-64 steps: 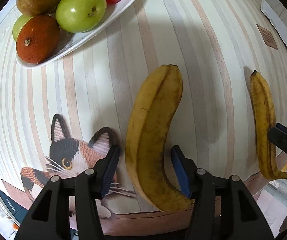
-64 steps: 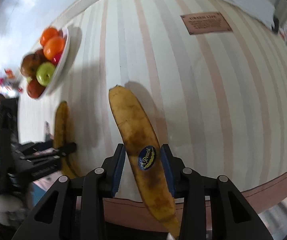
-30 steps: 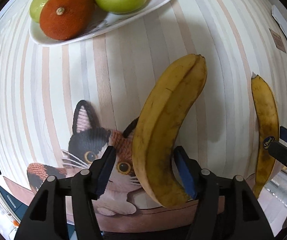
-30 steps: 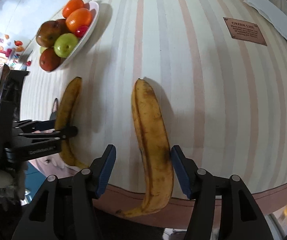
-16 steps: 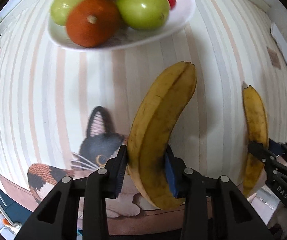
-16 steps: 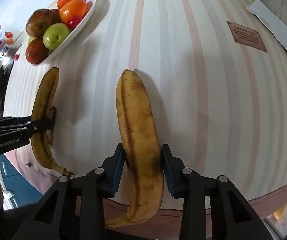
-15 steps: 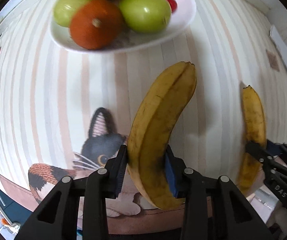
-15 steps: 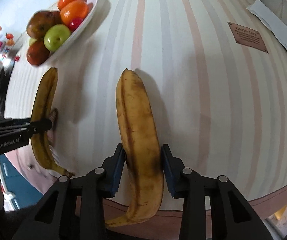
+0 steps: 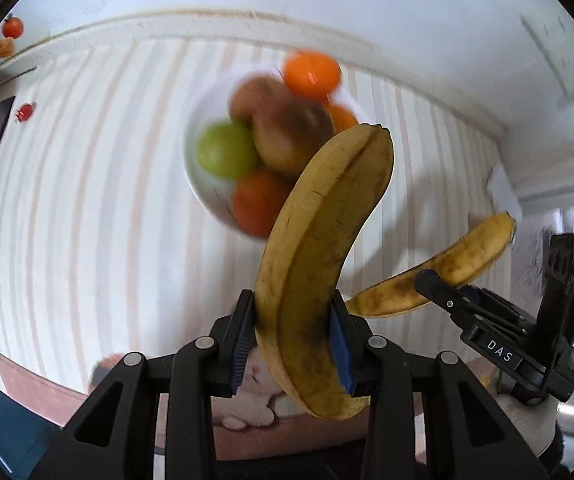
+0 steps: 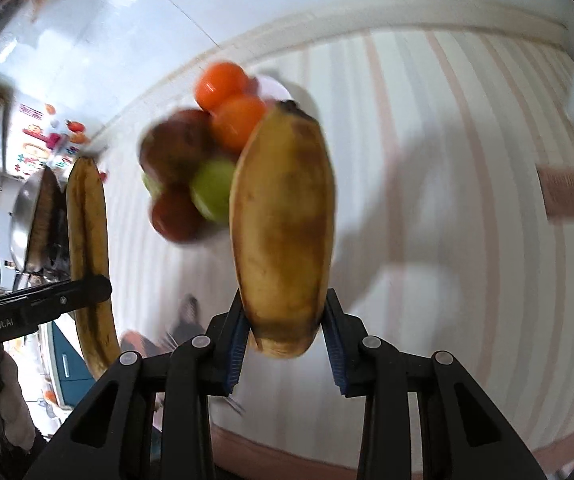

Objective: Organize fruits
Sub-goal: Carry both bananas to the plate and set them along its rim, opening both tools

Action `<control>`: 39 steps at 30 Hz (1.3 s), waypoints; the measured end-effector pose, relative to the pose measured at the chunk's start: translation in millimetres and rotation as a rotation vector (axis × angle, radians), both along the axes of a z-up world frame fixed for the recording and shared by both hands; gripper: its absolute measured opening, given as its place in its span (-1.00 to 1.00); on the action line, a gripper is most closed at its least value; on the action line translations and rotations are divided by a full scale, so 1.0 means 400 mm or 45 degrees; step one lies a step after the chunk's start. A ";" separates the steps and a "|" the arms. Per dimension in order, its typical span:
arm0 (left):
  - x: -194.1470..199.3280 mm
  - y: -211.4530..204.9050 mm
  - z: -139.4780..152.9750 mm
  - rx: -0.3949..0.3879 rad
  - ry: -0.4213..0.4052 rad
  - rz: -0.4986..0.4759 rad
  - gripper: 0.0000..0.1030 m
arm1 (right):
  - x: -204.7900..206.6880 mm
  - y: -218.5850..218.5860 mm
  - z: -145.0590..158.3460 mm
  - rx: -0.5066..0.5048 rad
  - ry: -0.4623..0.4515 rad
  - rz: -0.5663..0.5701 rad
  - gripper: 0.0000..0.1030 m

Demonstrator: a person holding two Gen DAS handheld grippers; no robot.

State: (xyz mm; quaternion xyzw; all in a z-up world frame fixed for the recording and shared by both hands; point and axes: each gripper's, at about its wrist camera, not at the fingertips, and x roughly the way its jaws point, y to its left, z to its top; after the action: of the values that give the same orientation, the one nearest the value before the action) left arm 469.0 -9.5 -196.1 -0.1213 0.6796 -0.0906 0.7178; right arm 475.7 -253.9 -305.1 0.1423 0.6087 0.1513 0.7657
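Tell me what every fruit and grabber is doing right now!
Left gripper: shut on a banana.
Left banana: held up off the table.
Right gripper: jaws closing on a banana.
Right banana: gripped, lifted off the table.
Bowl: on the striped table, full.
Fruit in bowl: piled together, blurred.
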 end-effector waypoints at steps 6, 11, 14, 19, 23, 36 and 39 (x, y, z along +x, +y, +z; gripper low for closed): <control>0.090 0.072 0.022 0.065 -0.060 0.022 -0.37 | 0.141 0.079 0.053 -0.045 -0.055 0.118 -0.27; 0.193 0.123 -0.011 0.101 -0.038 0.031 -0.37 | 0.256 0.125 0.029 -0.091 0.002 0.194 -0.28; 0.249 0.125 -0.054 0.116 -0.006 0.013 -0.37 | 0.314 0.163 -0.003 -0.105 0.053 0.221 -0.28; 0.312 0.084 -0.155 0.164 0.082 -0.052 -0.37 | 0.364 0.174 -0.045 -0.114 0.107 0.219 -0.28; 0.326 0.070 -0.209 0.192 0.124 -0.105 -0.36 | 0.361 0.167 -0.051 -0.111 0.101 0.165 -0.28; 0.330 0.044 -0.283 0.215 0.183 -0.152 -0.36 | 0.369 0.131 -0.093 -0.100 0.125 -0.011 -0.22; 0.331 0.041 -0.279 0.194 0.182 -0.137 -0.30 | 0.369 0.123 -0.094 -0.096 0.129 -0.035 -0.01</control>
State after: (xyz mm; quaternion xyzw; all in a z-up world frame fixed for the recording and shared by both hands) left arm 601.2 6.7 -307.9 -0.0358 0.7395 -0.0680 0.6687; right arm 623.1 -204.6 -342.6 0.1291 0.6499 0.1103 0.7408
